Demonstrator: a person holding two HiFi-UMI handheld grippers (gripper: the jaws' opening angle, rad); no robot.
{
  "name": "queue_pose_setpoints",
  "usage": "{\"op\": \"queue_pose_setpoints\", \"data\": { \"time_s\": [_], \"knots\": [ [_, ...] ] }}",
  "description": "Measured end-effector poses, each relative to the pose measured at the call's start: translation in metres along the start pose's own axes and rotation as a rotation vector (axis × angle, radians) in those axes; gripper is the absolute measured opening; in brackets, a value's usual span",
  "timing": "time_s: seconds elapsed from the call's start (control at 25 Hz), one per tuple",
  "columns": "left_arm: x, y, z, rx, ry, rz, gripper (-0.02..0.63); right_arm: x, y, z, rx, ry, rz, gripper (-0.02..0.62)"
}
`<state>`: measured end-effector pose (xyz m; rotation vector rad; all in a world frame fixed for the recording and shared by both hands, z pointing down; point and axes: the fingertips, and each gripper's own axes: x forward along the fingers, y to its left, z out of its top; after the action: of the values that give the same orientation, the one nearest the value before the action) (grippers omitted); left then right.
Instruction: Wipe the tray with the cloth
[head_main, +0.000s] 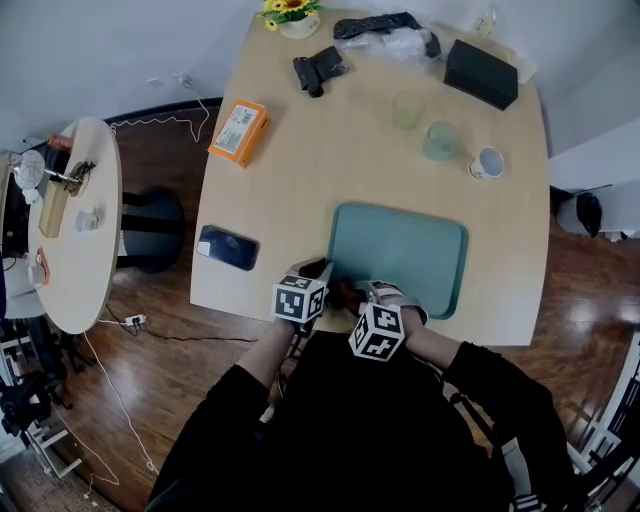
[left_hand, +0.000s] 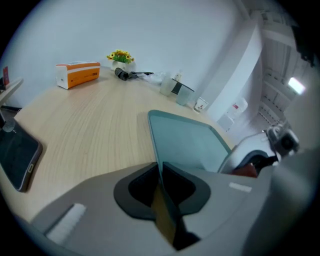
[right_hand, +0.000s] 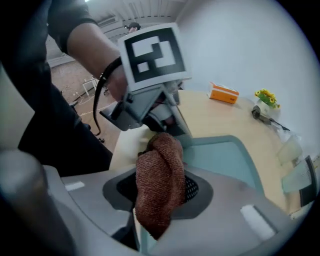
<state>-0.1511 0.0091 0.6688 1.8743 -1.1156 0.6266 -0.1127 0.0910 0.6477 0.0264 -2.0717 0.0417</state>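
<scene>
The teal tray lies near the table's front edge, in front of me. My left gripper is at the tray's near left corner. In the left gripper view the jaws are shut on the thin rim of the tray. My right gripper is just to the right, over the tray's near edge, shut on a bunched reddish-brown cloth. The cloth shows as a dark lump between the two grippers. The left gripper's marker cube fills the upper part of the right gripper view, above the tray.
A phone lies left of the tray. An orange box, two glasses, a white mug, a black box and a flower pot sit further back. A round side table stands at left.
</scene>
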Motion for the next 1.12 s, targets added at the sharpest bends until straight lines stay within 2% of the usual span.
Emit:
{"op": "queue_pose_setpoints", "data": {
  "time_s": [0.12,0.28,0.48,0.6,0.72,0.8,0.92,1.04,1.12],
  "knots": [
    [-0.001,0.000,-0.001,0.002,-0.001,0.004,0.015,0.004,0.008,0.000,0.008,-0.005,0.005,0.129],
    [-0.001,-0.001,-0.001,0.002,-0.002,-0.001,0.015,0.003,-0.022,0.000,0.016,-0.001,-0.032,0.129],
    [-0.001,-0.002,0.000,-0.003,0.001,-0.010,0.016,0.006,-0.114,0.003,-0.017,0.048,-0.152,0.129],
    [0.000,-0.003,0.001,-0.005,0.003,-0.017,0.017,0.005,-0.175,0.008,0.044,0.065,-0.224,0.129],
    [0.000,-0.002,0.001,-0.004,0.003,-0.021,0.016,0.005,-0.202,0.016,0.100,0.067,-0.234,0.129],
    [0.000,0.000,0.000,-0.002,0.003,-0.020,0.016,0.007,-0.197,0.019,0.087,0.070,-0.225,0.129],
    [0.000,-0.001,-0.001,-0.004,0.004,-0.022,0.015,0.009,-0.166,0.017,0.095,0.065,-0.188,0.129],
    [-0.001,0.002,-0.001,0.001,0.002,-0.017,0.015,0.012,-0.112,0.014,0.142,0.034,-0.114,0.129],
    [-0.001,0.004,-0.002,0.003,0.001,-0.014,0.015,0.014,-0.069,0.014,0.135,0.019,-0.062,0.129]
  ]
}}
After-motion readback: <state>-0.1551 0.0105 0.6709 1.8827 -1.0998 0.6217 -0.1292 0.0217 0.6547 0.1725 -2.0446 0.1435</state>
